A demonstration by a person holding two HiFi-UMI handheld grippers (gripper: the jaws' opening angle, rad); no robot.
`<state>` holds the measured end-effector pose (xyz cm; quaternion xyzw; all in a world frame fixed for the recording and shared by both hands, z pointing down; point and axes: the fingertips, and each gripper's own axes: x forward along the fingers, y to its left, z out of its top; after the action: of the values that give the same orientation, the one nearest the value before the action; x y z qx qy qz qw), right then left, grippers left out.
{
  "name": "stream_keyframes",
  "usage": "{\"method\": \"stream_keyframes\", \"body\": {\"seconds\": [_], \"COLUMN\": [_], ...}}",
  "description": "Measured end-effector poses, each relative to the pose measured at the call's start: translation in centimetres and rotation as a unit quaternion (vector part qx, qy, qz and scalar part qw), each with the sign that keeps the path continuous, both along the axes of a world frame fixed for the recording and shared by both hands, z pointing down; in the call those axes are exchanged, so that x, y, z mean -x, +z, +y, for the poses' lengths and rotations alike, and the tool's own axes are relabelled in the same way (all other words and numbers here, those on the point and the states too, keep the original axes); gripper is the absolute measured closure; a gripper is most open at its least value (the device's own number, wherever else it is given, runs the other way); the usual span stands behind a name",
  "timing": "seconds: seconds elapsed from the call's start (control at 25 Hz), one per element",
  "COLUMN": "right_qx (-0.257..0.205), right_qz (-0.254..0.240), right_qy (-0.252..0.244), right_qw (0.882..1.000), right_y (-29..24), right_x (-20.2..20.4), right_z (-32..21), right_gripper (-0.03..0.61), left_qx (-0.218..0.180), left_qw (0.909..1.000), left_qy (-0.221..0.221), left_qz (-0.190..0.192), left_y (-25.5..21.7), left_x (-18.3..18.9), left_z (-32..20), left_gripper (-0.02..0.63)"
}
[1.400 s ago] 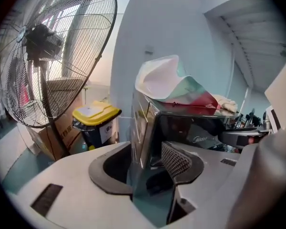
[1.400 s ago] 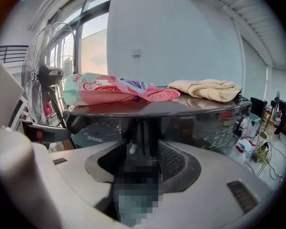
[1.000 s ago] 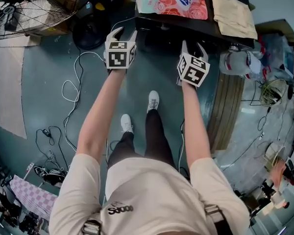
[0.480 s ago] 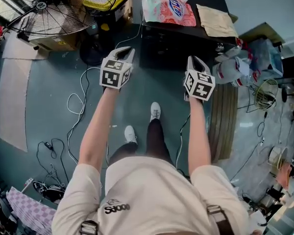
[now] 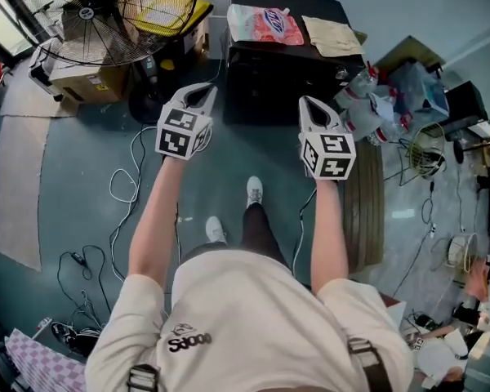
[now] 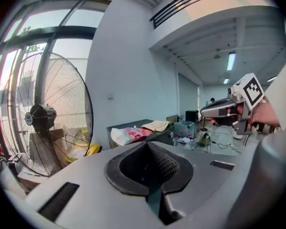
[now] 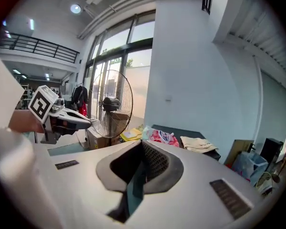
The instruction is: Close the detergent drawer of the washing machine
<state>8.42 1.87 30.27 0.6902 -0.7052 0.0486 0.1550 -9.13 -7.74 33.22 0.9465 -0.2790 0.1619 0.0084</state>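
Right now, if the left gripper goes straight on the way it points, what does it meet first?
Probably the black washing machine, near the top edge by the pink bag. Nothing shows between it and the left gripper, whose jaws have just closed empty; depth is hard to judge.

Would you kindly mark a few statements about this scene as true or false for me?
1. The left gripper is shut with nothing between its fingers. True; they have just closed.
2. The right gripper grips a cloth. False: it has just closed empty, and the beige cloth lies on the black machine.
3. A pink pouch lies on the black machine. True.
4. The floor fan stands on the person's right. False: it stands on their left.
5. Both grippers touch the black machine. False: both hang in the air short of it.
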Motion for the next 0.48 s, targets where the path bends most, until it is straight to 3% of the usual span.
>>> {"method": "stream_keyframes", "body": {"seconds": [0.2,0.48], "right_qx": [-0.037,-0.076], "right_qz": [0.020,0.031], "right_qy": [-0.010,-0.036], "right_qw": [0.999,0.996], "right_y": [-3.8,-7.3], "right_x": [2.4,6.8], "right_z": [3.0,6.2], "right_gripper": [0.571,0.571], "left_qx": [-0.036,-0.115], "left_qw": [0.9984,0.9926], "left_qy": [0.026,0.033], "left_qz": [0.034,0.021], "left_y": [-4.8,-9.1], "left_x": [0.9,2.9], "left_z": [4.1,8.4], "left_gripper": [0.595,0.595]}}
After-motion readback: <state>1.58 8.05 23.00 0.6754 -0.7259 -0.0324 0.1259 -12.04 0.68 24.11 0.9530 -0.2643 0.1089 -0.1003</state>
